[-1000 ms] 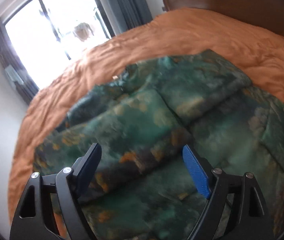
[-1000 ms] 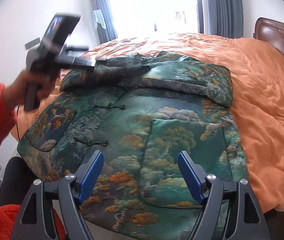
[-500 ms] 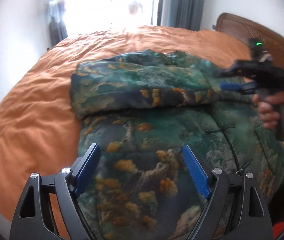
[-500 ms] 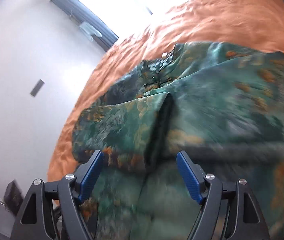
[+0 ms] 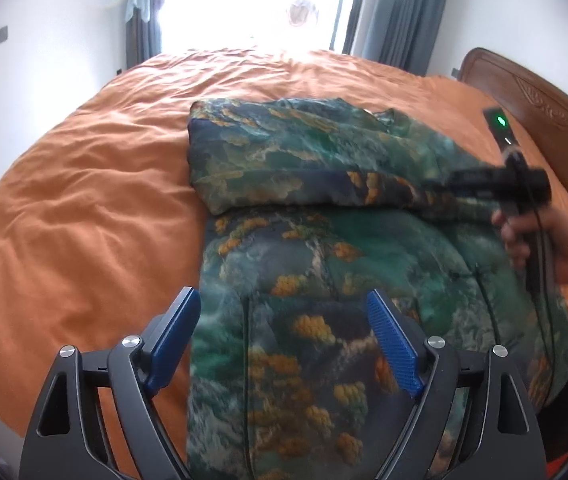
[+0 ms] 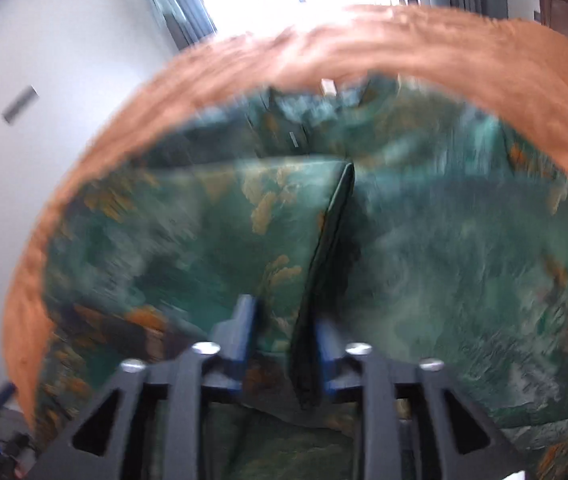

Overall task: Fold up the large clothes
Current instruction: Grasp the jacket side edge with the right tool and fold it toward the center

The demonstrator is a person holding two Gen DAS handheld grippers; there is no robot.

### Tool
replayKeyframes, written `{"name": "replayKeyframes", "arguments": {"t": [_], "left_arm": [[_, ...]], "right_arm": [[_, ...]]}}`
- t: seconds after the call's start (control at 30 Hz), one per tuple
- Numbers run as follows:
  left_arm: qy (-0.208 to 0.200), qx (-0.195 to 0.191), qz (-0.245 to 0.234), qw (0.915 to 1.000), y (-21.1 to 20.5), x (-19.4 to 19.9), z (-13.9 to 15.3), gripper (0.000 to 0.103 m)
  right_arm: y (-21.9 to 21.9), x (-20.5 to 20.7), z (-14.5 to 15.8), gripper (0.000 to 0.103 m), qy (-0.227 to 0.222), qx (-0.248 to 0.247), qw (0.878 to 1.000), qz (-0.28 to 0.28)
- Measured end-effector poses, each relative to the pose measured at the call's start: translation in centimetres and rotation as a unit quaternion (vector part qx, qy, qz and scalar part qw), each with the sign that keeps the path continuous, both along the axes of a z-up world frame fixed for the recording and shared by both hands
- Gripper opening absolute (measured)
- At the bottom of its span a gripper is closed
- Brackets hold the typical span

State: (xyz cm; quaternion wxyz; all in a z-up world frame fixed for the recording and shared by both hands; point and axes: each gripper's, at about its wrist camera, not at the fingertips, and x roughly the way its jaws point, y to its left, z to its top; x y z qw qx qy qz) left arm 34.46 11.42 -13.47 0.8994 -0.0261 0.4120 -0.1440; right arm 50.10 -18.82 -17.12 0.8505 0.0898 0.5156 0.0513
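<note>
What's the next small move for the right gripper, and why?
Probably carry the pinched sleeve cuff across the green landscape-print padded jacket. The right gripper is shut on its edge; the left gripper hangs open above the hem.

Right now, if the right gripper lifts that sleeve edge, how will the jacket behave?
The jacket looks padded and thick, so it will probably drape in soft bulky folds, not hang limp. Its sheen hints at slippery fabric; the sleeve may slide out of the right gripper, whose fingers pinch only a narrow edge. On the rumpled orange bedspread it probably drags rather than glides.
</note>
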Motion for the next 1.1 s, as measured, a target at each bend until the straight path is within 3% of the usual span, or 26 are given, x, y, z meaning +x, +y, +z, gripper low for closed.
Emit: {"name": "replayKeyframes", "arguments": {"t": [0.13,0.23,0.3,0.4,0.5,0.53,0.6,0.8,0.93,1.0,1.1], "left_arm": [[-0.013,-0.012,0.018,0.9997,0.5,4.4,1.7,0.086],[-0.006,-0.007,0.022,0.9997,-0.7,10.4,1.9,0.086],[0.002,0.002,0.016,0.9999,-2.2,14.7,1.3,0.082],[0.023,0.007,0.036,0.9991,-3.3,20.3,-1.1,0.079],[0.083,0.012,0.065,0.9944,-2.8,23.5,-6.3,0.079],[0.091,0.016,0.063,0.9937,-2.7,23.7,-7.6,0.079],[0.07,0.026,0.058,0.9955,-2.8,22.9,-7.9,0.079],[0.034,0.03,0.007,0.999,-2.2,16.6,-3.5,0.08],[0.065,0.059,0.012,0.9961,-1.8,14.8,-6.1,0.082],[0.084,0.055,0.031,0.9945,-1.5,15.5,-7.6,0.093],[0.103,0.0,0.059,0.9929,0.0,15.8,-7.0,0.091]], "right_arm": [[-1.2,-1.6,2.5,0.045,-0.045,0.002,0.999,-0.005],[-0.8,-2.3,6.7,0.045,-0.127,-0.018,0.992,0.006],[0.1,-1.3,7.8,0.045,-0.144,-0.004,0.989,0.034],[1.5,2.4,5.8,0.045,-0.117,0.013,0.991,0.057],[1.7,5.1,0.4,0.042,-0.033,0.007,0.999,0.043],[1.3,5.4,-1.6,0.042,-0.022,0.017,0.999,0.036],[1.5,5.0,-2.2,0.042,-0.047,0.02,0.998,0.039],[2.0,4.2,-1.5,0.044,-0.061,0.011,0.997,0.052],[1.2,2.2,0.1,0.044,-0.064,0.019,0.997,0.03],[1.1,2.1,-0.5,0.044,-0.064,0.006,0.997,0.031],[2.5,2.8,-1.3,0.045,-0.055,-0.041,0.997,0.038]]}}
